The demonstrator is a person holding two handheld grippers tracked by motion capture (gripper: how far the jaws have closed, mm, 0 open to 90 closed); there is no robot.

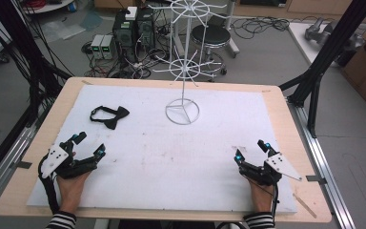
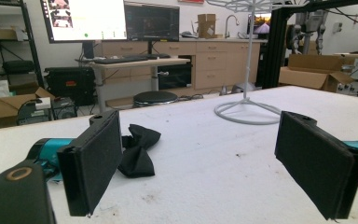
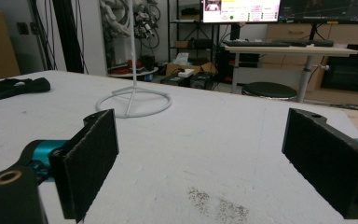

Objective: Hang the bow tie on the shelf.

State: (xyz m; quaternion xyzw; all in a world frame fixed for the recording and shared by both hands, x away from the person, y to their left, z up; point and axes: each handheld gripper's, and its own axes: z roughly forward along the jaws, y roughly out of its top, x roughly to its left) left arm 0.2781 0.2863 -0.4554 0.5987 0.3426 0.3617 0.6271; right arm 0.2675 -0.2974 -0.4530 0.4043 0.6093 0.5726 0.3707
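Observation:
A black bow tie lies flat on the white mat, toward its far left. It also shows in the left gripper view just past the left jaw, and far off at the left edge of the right gripper view. A white wire display stand rises from its round base at the mat's far middle. My left gripper rests near the front left, open, nothing between its jaws. At the front right my right gripper stands open too, holding nothing.
The mat lies on a wooden table edged by metal rails. Black frame posts stand at the right and left. Beyond the far edge are a stool, computer boxes and floor cables. A dark speckled stain marks the mat by the right gripper.

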